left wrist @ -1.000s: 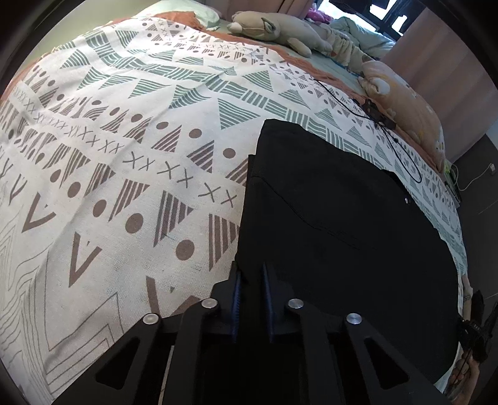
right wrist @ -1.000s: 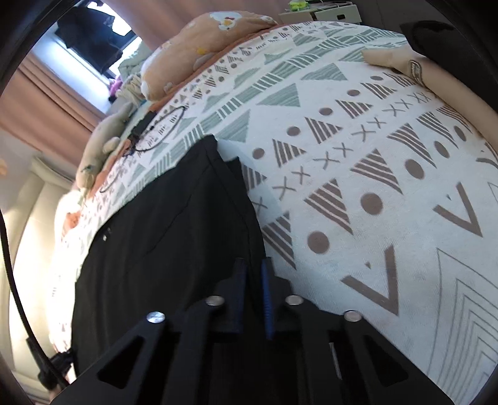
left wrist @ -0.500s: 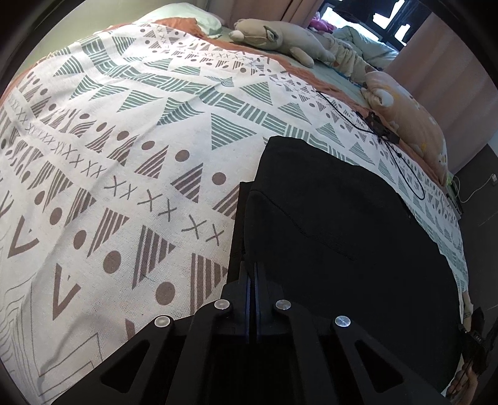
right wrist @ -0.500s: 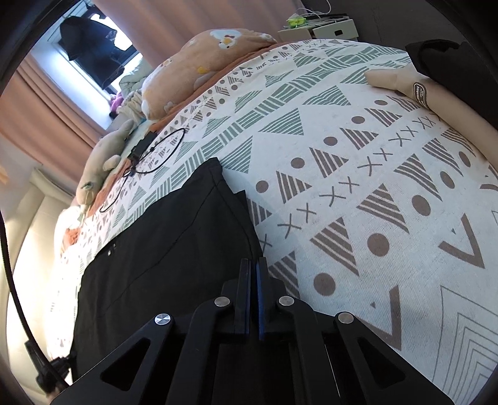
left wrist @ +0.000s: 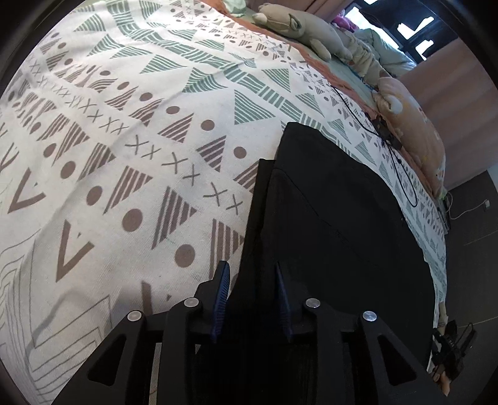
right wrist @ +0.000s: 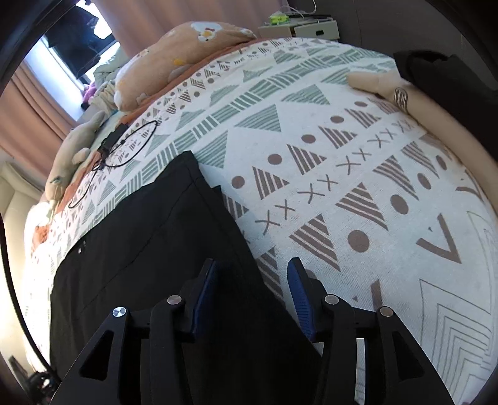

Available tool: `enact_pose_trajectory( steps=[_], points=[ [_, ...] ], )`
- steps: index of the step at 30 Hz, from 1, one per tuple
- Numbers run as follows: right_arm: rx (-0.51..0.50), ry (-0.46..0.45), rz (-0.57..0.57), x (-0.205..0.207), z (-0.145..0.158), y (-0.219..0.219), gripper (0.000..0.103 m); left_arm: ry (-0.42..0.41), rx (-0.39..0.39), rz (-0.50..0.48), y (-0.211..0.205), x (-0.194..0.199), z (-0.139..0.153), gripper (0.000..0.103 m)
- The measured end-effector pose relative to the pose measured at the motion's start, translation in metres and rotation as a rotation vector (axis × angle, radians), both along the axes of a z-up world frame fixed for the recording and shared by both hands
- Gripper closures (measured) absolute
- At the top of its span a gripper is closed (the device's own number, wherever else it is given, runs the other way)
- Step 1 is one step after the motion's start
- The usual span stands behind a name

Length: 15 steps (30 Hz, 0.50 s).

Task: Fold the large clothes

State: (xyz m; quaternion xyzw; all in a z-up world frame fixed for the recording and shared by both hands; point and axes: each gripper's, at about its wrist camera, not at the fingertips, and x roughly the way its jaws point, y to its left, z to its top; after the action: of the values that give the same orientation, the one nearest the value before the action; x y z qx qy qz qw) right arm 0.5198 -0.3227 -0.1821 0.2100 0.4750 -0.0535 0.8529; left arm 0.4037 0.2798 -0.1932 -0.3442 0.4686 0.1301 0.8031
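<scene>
In the left wrist view, the left tool [left wrist: 251, 280] is seen with its jaws set apart, and no fabric is clamped between them; the near edge of the black garment [left wrist: 336, 224] lies in the gap. The garment is spread flat on the bed, on a patterned bedspread [left wrist: 124, 140] printed with triangles, dots and crosses, and occupies the right half of the view. Beyond its far edge, a black cable [left wrist: 401, 174] is looped on the bedspread, and a grey plush toy [left wrist: 298, 28] and an orange plush toy [left wrist: 417, 124] are placed along the far side of the bed. In the right wrist view, the right tool [right wrist: 252, 274] is likewise held wide, with nothing gripped; the garment's [right wrist: 149, 236] right edge passes between the jaws. The garment fills the lower left, and bare bedspread [right wrist: 342, 140] is shown to the right. A person's forearm [right wrist: 420, 106] rests on the bedspread at the upper right.
</scene>
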Motion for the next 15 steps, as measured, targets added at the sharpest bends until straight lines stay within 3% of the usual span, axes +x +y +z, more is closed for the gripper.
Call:
enact_pose_trajectory(
  steps=[8,15],
  points=[
    [-0.011,-0.065,0.017,-0.026,0.028,0.021,0.056,-0.016,0.043,0.032,-0.006,-0.04,0.015,0.067],
    [-0.001,-0.165,0.066,-0.051,0.06,0.044,0.056,-0.037,0.02,0.029,-0.012,-0.073,0.016,0.067]
  ],
)
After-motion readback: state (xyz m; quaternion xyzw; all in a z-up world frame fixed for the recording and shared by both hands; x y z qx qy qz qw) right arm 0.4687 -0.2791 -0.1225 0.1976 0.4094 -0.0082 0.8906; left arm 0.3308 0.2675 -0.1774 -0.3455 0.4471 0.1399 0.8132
